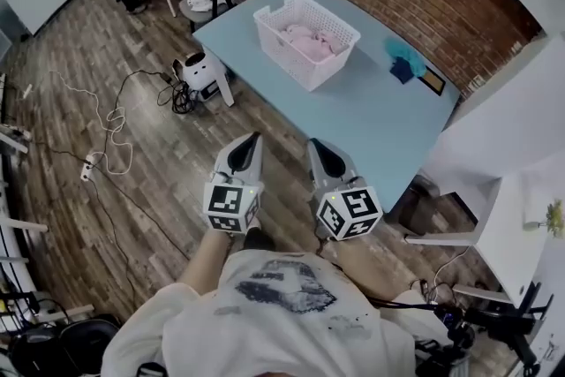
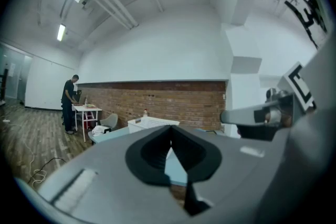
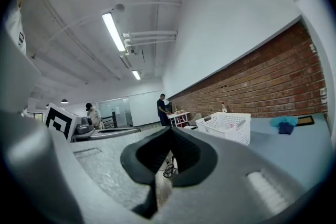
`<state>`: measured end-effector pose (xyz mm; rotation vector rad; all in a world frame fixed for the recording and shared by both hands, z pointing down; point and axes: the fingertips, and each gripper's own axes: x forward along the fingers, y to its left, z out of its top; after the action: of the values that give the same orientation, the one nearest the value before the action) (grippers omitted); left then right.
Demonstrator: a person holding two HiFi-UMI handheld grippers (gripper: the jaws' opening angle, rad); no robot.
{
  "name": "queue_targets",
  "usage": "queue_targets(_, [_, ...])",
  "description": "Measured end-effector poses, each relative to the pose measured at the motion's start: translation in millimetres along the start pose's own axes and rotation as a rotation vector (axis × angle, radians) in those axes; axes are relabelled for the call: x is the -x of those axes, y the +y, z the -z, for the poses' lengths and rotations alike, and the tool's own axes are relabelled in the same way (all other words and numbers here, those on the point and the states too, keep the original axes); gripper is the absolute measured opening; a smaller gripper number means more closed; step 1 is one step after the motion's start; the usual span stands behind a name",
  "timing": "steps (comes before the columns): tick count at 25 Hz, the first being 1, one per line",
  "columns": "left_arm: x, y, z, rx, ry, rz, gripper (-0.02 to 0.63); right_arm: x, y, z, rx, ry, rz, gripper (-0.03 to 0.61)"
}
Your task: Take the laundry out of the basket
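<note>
One white lattice basket (image 1: 298,66) is seen on one blue table (image 1: 371,112); pale pink crumpled laundry (image 1: 305,41) is heaped inside. Two grippers, left (image 1: 252,143) and right (image 1: 318,149), are closed, empty, near the table.

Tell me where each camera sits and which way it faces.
Head view: on the person's head, steeply down at table, basket, left gripper, right gripper, shirt.
Left gripper view: on the left gripper, level along shut jaws toward the basket; right gripper at right.
Right gripper view: on the right gripper, level toward the basket; left gripper's cube at left.
Shared: the basket, in all three.
</note>
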<state>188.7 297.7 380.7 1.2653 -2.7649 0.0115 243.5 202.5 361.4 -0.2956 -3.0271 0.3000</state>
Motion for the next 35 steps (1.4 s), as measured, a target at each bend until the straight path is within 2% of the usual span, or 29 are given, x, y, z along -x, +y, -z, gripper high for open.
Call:
queue_targets(4, [-17, 56, 1, 0.0, 0.012, 0.037, -0.009, -62, 13, 1, -0.007, 0.004, 0.029, -0.003])
queue_targets(9, [-34, 121, -2, 0.015, 0.009, 0.047, -0.008, -115, 30, -2, 0.003, 0.002, 0.056, -0.003])
queue_targets(17, [-74, 145, 3, 0.034, 0.022, 0.112, -0.008, -149, 4, -4, 0.004, 0.013, 0.138, -0.003])
queue_targets(26, [-157, 146, 11, 0.007, 0.053, 0.184, -0.009, -189, -74, -3, -0.032, -0.004, 0.222, -0.003])
queue_targets(35, [-309, 147, 5, -0.05, 0.084, 0.281, -0.008, -256, -197, -19, -0.084, -0.035, 0.301, -0.003])
